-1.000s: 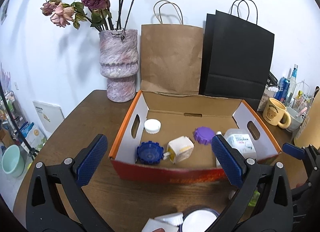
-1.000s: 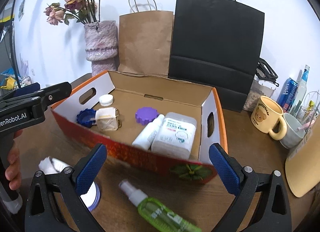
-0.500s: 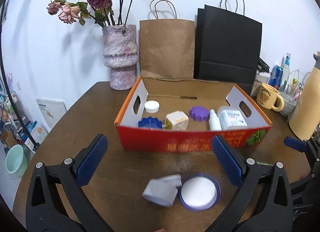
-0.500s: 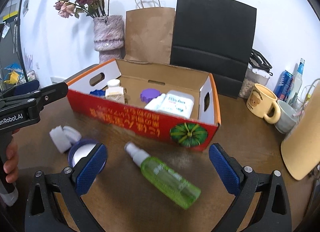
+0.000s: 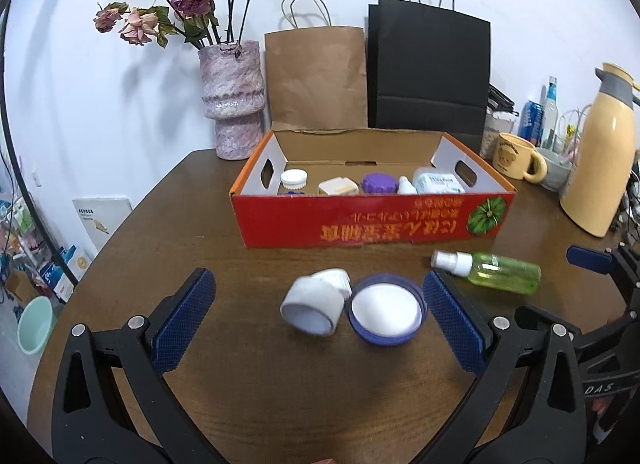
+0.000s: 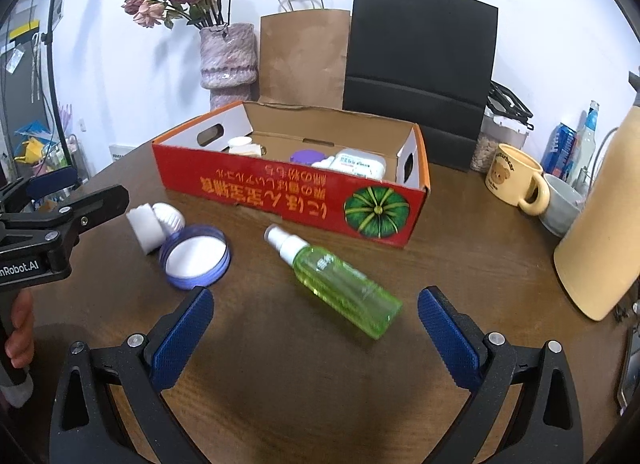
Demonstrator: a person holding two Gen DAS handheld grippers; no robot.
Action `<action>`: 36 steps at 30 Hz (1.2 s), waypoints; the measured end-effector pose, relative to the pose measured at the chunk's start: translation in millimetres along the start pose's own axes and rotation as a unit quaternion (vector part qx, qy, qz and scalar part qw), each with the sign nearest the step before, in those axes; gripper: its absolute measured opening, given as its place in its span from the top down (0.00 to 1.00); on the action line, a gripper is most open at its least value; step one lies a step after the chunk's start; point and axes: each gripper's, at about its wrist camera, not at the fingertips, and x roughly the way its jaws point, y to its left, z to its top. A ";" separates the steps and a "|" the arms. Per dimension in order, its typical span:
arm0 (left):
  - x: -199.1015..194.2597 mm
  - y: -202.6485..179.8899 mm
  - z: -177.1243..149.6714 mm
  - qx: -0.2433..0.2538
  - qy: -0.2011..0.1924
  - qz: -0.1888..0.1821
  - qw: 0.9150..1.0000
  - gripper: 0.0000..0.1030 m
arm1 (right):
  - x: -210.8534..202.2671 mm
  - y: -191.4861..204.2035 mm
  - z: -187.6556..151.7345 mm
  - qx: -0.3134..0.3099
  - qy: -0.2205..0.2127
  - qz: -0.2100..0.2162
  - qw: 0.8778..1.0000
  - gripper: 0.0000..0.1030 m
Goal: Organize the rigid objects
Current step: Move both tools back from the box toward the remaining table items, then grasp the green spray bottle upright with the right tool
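Observation:
A red cardboard box (image 5: 372, 220) (image 6: 280, 192) stands on the round wooden table and holds several small items: a white cap (image 5: 294, 178), a cream container (image 5: 338, 186), a purple lid (image 5: 378, 183) and a white bottle (image 5: 438, 184). In front of it lie a white jar on its side (image 5: 314, 306) (image 6: 146, 226), a purple lid with a white inside (image 5: 386, 314) (image 6: 196, 256) and a green spray bottle (image 5: 490, 270) (image 6: 340, 278). My left gripper (image 5: 318, 322) is open just short of the jar and lid. My right gripper (image 6: 316, 336) is open just short of the spray bottle.
Behind the box stand a pink vase with dried roses (image 5: 232, 100), a brown paper bag (image 5: 316, 76) and a black paper bag (image 5: 428, 72). At the right are a yellow bear mug (image 6: 514, 176), a grey cup (image 6: 562, 204), a tall cream thermos (image 5: 600, 152) and cans.
Both grippers have pulled back from over the box toward the near side of the table. The jar, the purple lid and the spray bottle now lie ahead of the fingers.

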 end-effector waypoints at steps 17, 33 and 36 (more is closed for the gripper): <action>-9.6 18.3 -12.3 -0.012 0.008 -0.002 1.000 0.00 | 3.8 -14.9 -9.4 0.010 0.022 -0.013 1.000 0.00; 3.7 27.0 -12.2 -0.023 0.026 0.005 0.999 0.00 | 75.3 -22.1 6.9 -0.049 0.092 -0.015 0.994 0.00; 7.2 30.3 -12.1 -0.028 0.032 0.005 0.999 0.00 | 83.3 -22.2 11.3 -0.048 0.095 0.002 0.994 0.00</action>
